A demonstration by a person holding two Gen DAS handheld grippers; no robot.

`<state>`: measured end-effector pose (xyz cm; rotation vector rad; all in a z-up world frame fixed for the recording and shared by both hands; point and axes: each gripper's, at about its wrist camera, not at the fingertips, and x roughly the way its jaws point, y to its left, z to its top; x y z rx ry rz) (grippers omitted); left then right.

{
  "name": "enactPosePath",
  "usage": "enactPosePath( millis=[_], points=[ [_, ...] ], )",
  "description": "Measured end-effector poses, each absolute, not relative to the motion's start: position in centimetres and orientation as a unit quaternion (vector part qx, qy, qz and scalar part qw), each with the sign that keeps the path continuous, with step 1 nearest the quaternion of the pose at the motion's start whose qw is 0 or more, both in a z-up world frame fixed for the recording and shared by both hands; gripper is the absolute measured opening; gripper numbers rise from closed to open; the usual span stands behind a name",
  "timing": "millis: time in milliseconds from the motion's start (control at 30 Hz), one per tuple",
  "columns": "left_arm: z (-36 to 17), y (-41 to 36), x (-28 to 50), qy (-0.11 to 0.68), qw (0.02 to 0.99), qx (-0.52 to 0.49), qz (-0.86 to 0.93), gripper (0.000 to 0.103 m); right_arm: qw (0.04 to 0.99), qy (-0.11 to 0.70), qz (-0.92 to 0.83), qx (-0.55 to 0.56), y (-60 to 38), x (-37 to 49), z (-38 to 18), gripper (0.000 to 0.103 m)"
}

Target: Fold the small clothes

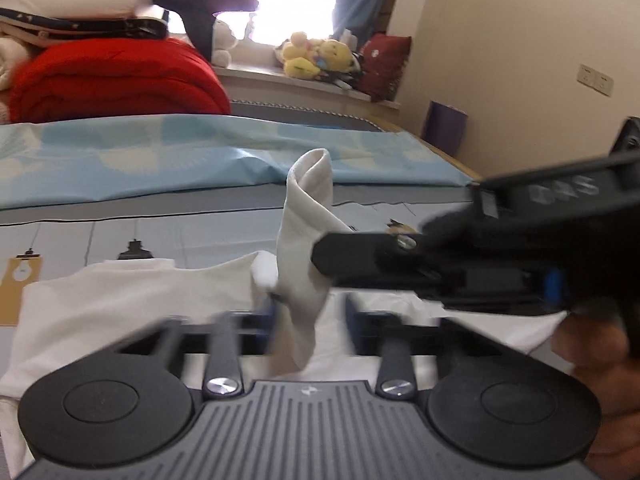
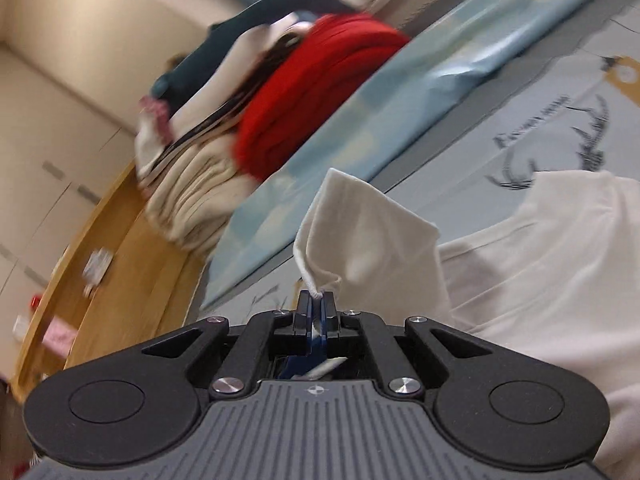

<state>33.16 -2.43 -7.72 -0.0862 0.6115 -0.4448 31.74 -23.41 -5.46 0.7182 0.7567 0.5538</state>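
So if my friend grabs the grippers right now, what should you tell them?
Right gripper: shut on a corner of the white garment, lifting it off the bed.
Left gripper: blurred, with the raised cloth between its fingers; a firm pinch can't be confirmed.
The rest of the garment lies spread on the printed bedsheet, beyond it a red quilt.
Done: one corner lifted.
Left: carry it over, lay the fold flat, finish folding.

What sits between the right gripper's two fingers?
A bunched edge of the white garment, pinched in the right gripper; its jaws are closed on the fabric. The right wrist view shows it.
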Motion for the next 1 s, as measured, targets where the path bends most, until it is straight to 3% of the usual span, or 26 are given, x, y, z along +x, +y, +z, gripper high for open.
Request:
enactPosePath(
  millis=[133, 267, 400, 533, 600, 733, 900, 1000],
  points=[
    [-7.4, -0.3, 33.8, 0.309, 0.934, -0.038, -0.173, 0.004, 0.822, 0.369, 0.296, 0.318, -22.5, 32.0, -5.0, 0.008],
    [-7.4, 7.3, 35.7, 0.348, 0.934, -0.050, -0.064, 0.004, 0.849, 0.373, 0.211, 0.308, -23.5, 32.6, -5.3, 0.013],
    [-7.7, 22.1, 35.2, 0.351, 0.899, -0.087, 0.246, 0.005, 0.869, 0.405, 0.047, 0.280, -25.3, 33.2, -6.6, 0.020],
    [-6.9, 33.6, 30.1, 0.298, 0.761, -0.095, 0.568, 0.006, 0.855, 0.443, -0.065, 0.260, -27.5, 33.3, -8.5, 0.020],
    [-6.0, 34.0, 29.2, 0.269, 0.779, -0.122, 0.554, 0.007, 0.852, 0.449, -0.095, 0.252, -28.4, 32.9, -9.1, 0.020],
    [-6.4, 27.3, 33.4, 0.292, 0.892, -0.084, 0.336, 0.042, 0.850, 0.449, -0.117, 0.249, -29.1, 32.5, -9.9, 0.020],
    [-9.3, 18.1, 36.7, 0.376, 0.923, -0.078, 0.032, 0.043, 0.845, 0.456, -0.123, 0.250, -29.3, 32.9, -11.1, 0.021],
    [-11.3, 15.0, 37.3, 0.414, 0.909, -0.044, -0.009, 0.043, 0.837, 0.467, -0.142, 0.247, -30.0, 33.5, -12.2, 0.021]
  ],
)
